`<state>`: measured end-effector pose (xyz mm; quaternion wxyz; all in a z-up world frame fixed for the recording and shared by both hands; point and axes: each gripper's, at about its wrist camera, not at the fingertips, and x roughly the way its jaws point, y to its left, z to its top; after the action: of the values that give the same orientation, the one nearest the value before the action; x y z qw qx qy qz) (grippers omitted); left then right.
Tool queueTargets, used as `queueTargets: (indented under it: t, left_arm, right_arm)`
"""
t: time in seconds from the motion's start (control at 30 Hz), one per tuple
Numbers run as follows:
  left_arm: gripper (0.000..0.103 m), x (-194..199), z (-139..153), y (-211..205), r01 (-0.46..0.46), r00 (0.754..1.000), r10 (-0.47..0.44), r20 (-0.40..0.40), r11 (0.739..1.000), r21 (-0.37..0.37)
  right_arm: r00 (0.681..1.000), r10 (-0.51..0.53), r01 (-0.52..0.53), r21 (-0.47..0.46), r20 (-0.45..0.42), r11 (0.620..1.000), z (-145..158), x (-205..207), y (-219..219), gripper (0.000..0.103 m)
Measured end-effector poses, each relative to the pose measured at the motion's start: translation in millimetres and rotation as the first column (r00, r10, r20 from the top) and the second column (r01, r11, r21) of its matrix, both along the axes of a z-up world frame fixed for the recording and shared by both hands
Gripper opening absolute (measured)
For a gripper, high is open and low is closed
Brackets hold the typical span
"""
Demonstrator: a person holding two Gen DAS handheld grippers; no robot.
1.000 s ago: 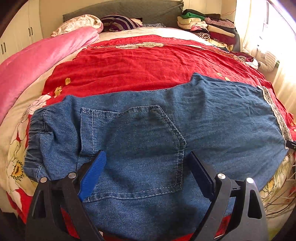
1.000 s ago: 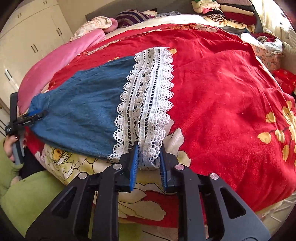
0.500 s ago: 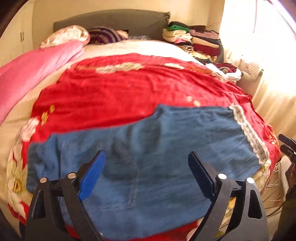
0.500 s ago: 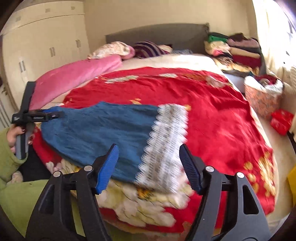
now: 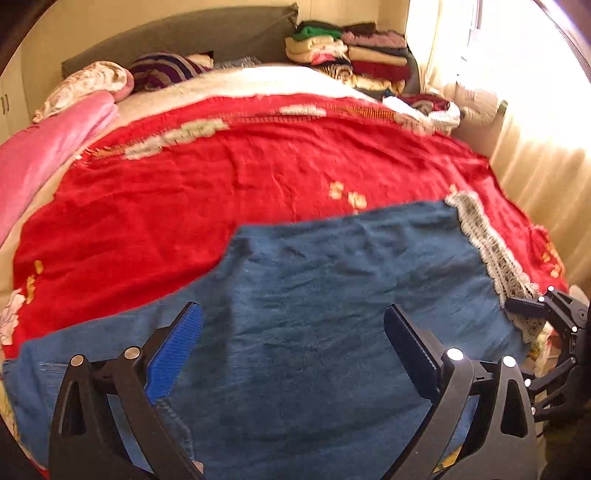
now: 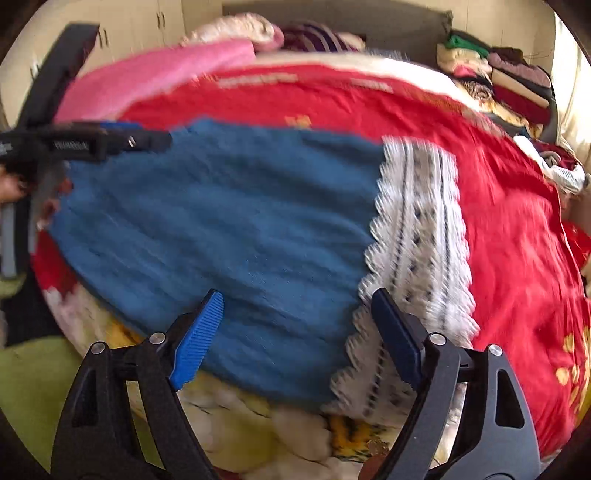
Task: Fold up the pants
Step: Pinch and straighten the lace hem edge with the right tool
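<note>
We list a pair of blue denim pants (image 5: 332, 295) with a white lace hem band (image 6: 417, 236), lying flat across the near part of a red floral bedspread (image 5: 221, 192), the near edge reaching the bed's edge over a yellow-flowered quilt (image 6: 258, 417).

We hold the left gripper (image 5: 291, 350) above the denim with its blue-padded jaws spread wide, nothing between them. We hold the right gripper (image 6: 295, 332) likewise wide apart, over the leg end where denim meets lace, clamping nothing. In the right wrist view the left gripper shows at the far end of the pants; white lettering on its black body is too blurred for us to read.

Also on the bed: a pink plush blanket (image 5: 40, 155) along the left side, a purple striped pillow (image 5: 162, 70) against the grey headboard (image 5: 184, 33), and a stack of folded clothes (image 5: 347, 51) in the far right corner. Cream curtains (image 5: 535, 147) hang at the right.
</note>
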<state>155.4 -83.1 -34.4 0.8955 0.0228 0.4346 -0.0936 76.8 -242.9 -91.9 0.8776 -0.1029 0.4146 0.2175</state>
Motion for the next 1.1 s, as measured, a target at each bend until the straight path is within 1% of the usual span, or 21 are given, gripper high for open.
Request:
queueTargets:
  t: [0.07,0.1,0.13,0.27,0.37,0.43,0.5,0.6,0.7,0.93,1.1]
  left_arm:
    - [0.098,5.4,-22.7,-0.9,-0.02,0.999,0.022,-0.04,0.998,0.06]
    - [0.099,6.7,-30.7,-0.8,-0.019,0.998,0.023,-0.054,0.997,0.068]
    - [0.099,6.5,-36.7,0.4,-0.017,0.999,0.02,-0.048,0.998,0.063]
    - [0.099,4.5,-35.8,-0.2,-0.02,0.999,0.022,-0.034,0.998,0.064]
    - [0.099,4.0,-32.8,-2.4,-0.017,0.999,0.019,-0.033,0.998,0.063]
    - [0.099,2.8,-26.2,-4.5,-0.01,0.999,0.012,-0.035,0.998,0.062]
    - [0.099,1.9,-16.0,-7.5,0.011,1.0,-0.011,-0.024,0.999,0.04]
    - [0.099,-2.5,7.1,-17.0,0.047,0.999,-0.048,0.025,0.998,0.044]
    - [0.099,-3.1,23.3,-24.8,0.078,0.995,-0.08,0.054,0.996,0.034]
    - [0.099,10.5,51.6,-44.5,0.133,0.987,-0.134,0.087,0.991,0.025]
    - [0.099,26.6,66.7,-65.7,0.184,0.977,-0.187,0.103,0.982,0.031]
  right_arm:
    - [1.0,0.02,-0.021,0.009,0.022,1.0,-3.1,-5.0,-7.8,0.076]
    - [1.0,0.021,-0.022,0.019,0.02,1.0,-3.6,-5.7,-11.4,0.076]
    - [1.0,0.02,-0.021,0.034,0.016,0.999,-3.6,-5.9,-13.9,0.076]
    - [1.0,0.011,-0.012,0.033,0.023,0.999,-5.0,-6.3,-12.5,0.076]
    - [1.0,0.007,-0.009,0.052,0.028,0.999,-2.6,-7.0,-14.0,0.077]
    - [0.999,-0.006,0.003,0.079,0.04,0.997,5.5,-13.0,-16.8,0.078]
    - [0.997,-0.029,0.021,0.111,0.068,0.994,15.5,-19.7,-24.7,0.082]
    - [0.991,-0.095,0.08,0.143,0.099,0.986,30.0,-26.2,-45.8,0.086]
    - [0.981,-0.153,0.134,0.154,0.121,0.979,38.7,-22.9,-66.6,0.087]
    - [0.959,-0.241,0.211,0.195,0.147,0.958,48.4,-24.8,-95.6,0.092]
    - [0.952,-0.268,0.233,0.217,0.15,0.948,52.6,-30.7,-101.5,0.092]
